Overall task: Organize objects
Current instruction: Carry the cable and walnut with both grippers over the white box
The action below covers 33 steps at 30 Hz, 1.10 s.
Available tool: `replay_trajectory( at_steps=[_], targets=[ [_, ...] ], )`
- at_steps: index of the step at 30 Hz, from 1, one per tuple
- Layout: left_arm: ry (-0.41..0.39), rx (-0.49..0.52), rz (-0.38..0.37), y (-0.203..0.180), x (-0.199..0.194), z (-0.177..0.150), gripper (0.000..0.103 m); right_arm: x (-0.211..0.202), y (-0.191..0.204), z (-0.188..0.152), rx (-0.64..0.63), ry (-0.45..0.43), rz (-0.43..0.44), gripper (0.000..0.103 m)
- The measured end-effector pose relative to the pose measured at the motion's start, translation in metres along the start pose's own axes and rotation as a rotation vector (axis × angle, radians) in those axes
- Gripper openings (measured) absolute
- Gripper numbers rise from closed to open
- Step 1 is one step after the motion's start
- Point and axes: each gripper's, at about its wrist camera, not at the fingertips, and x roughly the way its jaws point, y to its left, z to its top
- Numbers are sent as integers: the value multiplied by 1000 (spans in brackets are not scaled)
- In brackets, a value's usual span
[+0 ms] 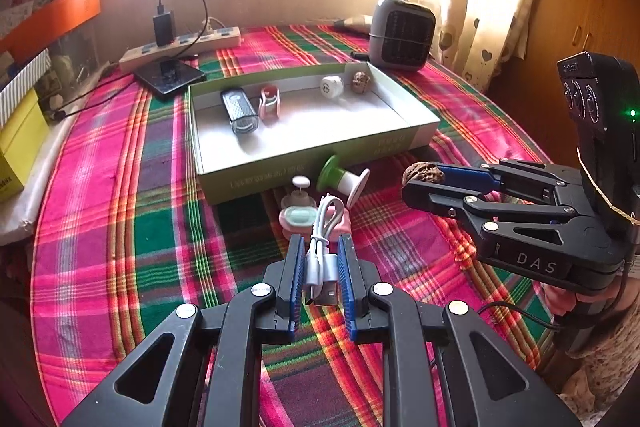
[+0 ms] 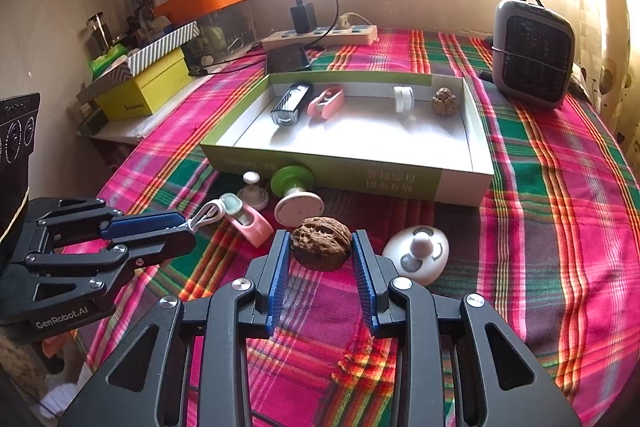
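Both grippers hang over a table spread with a pink, green and red plaid cloth [image 1: 120, 187], each with something clamped between its blue pads. The left gripper [image 1: 322, 267] is closed on a coiled white USB cable [image 1: 320, 251], its loop sticking out past the fingertips and the plug end lying back between the pads. The right gripper [image 2: 322, 247] is closed on a brown walnut [image 2: 320, 243], held right at the fingertips, above the cloth.

Just beyond them sits a shallow green-sided box [image 2: 400, 179] with a white floor, its long side facing the grippers. Along its far wall lie four things: a dark, clear-ended rectangular gadget [image 2: 291, 103] at the left, a small pink clip-like piece [image 2: 326, 102] just beside it, then well to the right a small white round piece [image 2: 403, 99] and a second walnut [image 2: 444, 101] near the right corner.

On the cloth against the near wall of the box lie loose items. A green and white spool-shaped thing [image 2: 296, 193] lies tipped on its side, touching the box. To its left stands a small white knobbed piece [image 2: 252, 191], and nearer still a pink holder with a pale green insert [image 2: 244, 217], just beyond the left gripper's tips. To the right of the held walnut rests a white domed knob-topped disc [image 2: 418, 255].

At the far edge, a white power strip [image 2: 320, 35] carries a black charger [image 2: 303, 15], a dark phone [image 2: 287, 58] lies beside it, and a grey fan heater [image 2: 532, 53] stands at the far right.
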Motion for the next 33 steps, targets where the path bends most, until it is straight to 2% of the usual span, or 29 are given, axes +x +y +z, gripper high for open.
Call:
replay_trajectory(
  at_steps=[16,33],
  targets=[
    [-46,-25,29,19,6,38,15,1,-10,40,3,-33,-15,33],
    [-3,-68,53,46,45,66,15,47,-27,98,8,4,-41,33]
  ],
)
